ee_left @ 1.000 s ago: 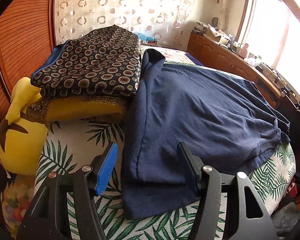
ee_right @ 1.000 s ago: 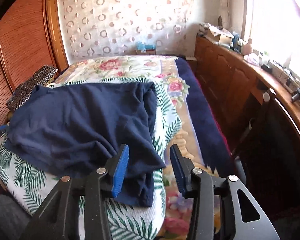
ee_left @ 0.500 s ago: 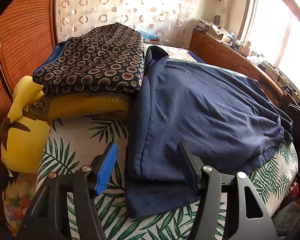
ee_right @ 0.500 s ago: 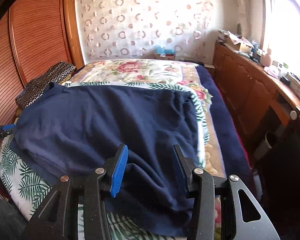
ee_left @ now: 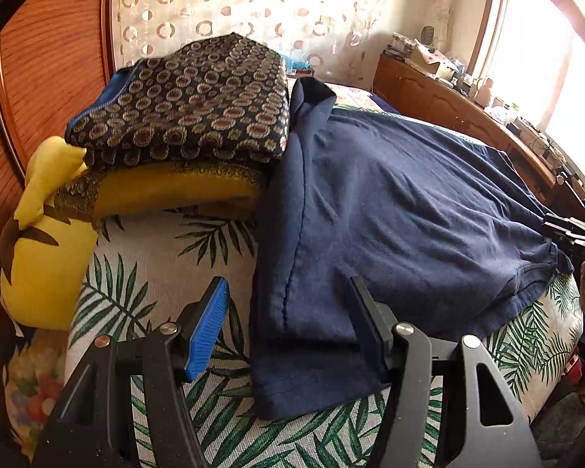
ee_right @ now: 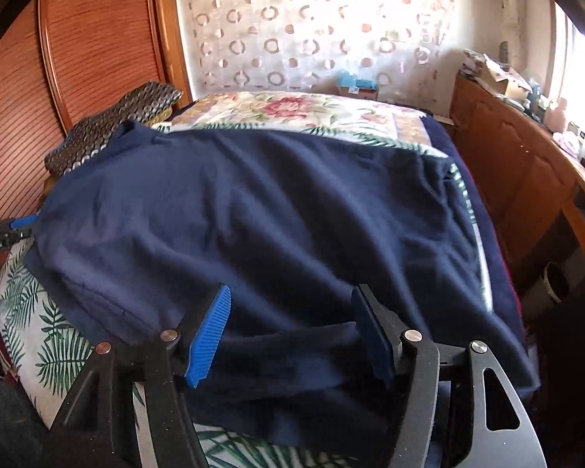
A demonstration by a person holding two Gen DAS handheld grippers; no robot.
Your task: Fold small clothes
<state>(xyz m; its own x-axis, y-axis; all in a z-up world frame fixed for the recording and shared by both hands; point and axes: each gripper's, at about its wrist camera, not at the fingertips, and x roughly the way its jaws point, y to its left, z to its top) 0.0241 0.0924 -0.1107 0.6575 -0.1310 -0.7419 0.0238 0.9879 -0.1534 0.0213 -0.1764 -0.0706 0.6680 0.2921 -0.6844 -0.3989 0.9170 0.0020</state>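
Currently at the grasp step: navy shirt (ee_right: 277, 210) lies spread flat on the bed (ee_left: 148, 269), beside a stack of folded clothes (ee_left: 191, 117). Left gripper (ee_left: 288, 323) hovers over the shirt's near-left hem corner, jaws spread, no contact. Right gripper (ee_right: 292, 331) sits low over the near-right hem, jaws opening, cloth between them but not pinched. Both point steeply down. Next, probably: close on both corners, then lift and fold
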